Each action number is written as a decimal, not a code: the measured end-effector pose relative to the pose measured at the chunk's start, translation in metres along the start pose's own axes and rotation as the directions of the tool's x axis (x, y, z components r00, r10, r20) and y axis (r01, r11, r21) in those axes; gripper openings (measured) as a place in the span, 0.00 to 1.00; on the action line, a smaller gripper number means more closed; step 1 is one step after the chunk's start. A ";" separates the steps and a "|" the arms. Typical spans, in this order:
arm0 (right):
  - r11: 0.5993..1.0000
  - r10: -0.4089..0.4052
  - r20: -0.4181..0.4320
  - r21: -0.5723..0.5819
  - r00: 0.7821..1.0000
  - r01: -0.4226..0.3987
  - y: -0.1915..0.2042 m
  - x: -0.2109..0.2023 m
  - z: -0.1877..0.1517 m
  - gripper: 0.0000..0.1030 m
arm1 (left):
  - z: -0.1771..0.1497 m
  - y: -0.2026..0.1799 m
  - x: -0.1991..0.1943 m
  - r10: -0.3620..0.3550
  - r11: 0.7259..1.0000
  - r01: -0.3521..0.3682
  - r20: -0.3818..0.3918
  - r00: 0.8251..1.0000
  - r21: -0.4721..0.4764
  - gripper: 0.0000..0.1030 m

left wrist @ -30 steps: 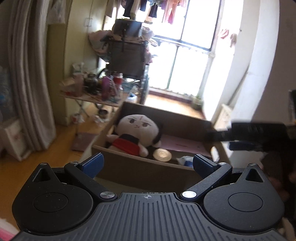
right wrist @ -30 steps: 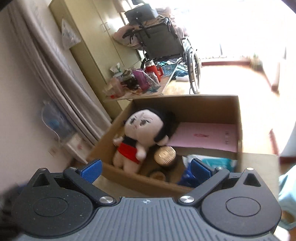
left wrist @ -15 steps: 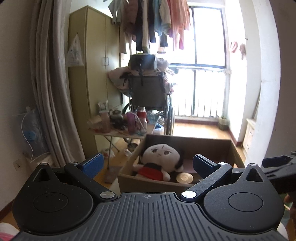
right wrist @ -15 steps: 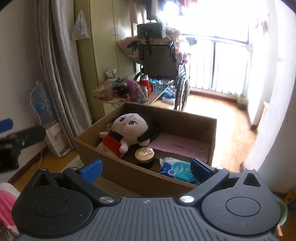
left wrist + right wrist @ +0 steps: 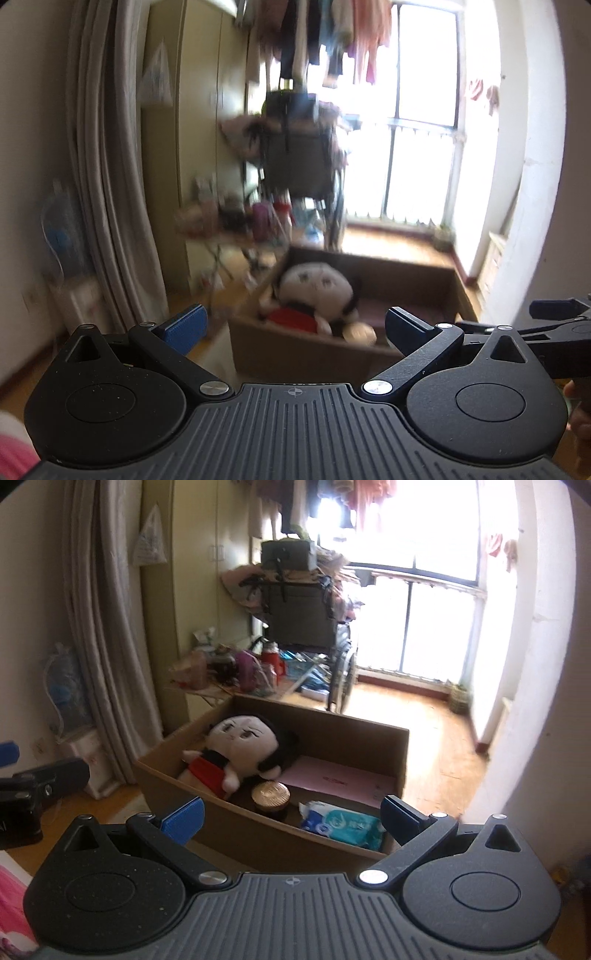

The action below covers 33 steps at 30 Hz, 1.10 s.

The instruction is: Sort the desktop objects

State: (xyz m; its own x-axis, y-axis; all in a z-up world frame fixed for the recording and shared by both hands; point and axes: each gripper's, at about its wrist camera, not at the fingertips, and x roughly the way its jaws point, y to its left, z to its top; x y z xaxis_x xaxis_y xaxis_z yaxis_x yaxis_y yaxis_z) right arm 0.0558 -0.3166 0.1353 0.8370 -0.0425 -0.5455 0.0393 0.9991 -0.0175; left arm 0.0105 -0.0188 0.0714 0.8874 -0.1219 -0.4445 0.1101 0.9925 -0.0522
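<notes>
Blurring smears the left view; cardboard box (image 5: 332, 734) near wall hides part of plush doll (image 5: 240, 753), tin (image 5: 270, 794), wipes pack (image 5: 343, 825). Both hand-held grippers (image 5: 293, 326) (image 5: 291, 814) spread apart, empty, pulled back since before.

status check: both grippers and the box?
Left gripper open, empty. Right gripper open, empty. Cardboard box holds plush doll, gold-lidded jar, wipes pack. Nothing blocking.

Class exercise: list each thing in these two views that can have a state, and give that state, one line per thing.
left hand-held gripper: open, holding nothing
right hand-held gripper: open, holding nothing
cardboard box: open-topped, items inside
plush doll: lying in the box
gold-lidded jar: upright, lid on
wipes pack: lying flat in the box
</notes>
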 end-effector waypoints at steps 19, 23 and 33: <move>0.994 -0.092 -0.184 0.041 0.979 0.101 0.006 0.020 -0.020 1.00 | -0.022 0.012 0.035 0.030 0.995 -0.055 -0.288 0.957 -0.081 1.00; 0.993 -0.101 -0.184 0.045 0.978 0.111 0.001 0.020 -0.020 1.00 | -0.022 0.006 0.036 0.030 0.997 -0.051 -0.292 0.956 -0.063 1.00; 0.991 -0.114 -0.183 0.045 0.976 0.124 -0.006 0.022 -0.022 1.00 | -0.021 -0.004 0.039 0.027 0.998 -0.042 -0.302 0.953 -0.041 1.00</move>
State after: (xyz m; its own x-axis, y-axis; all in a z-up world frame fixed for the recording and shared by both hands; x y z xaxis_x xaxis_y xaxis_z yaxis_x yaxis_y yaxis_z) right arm 0.0622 -0.3235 0.1052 0.7128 -0.1540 -0.6842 0.1671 0.9848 -0.0477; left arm 0.0351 -0.0279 0.0351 0.7132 -0.0883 -0.6953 0.0547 0.9960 -0.0704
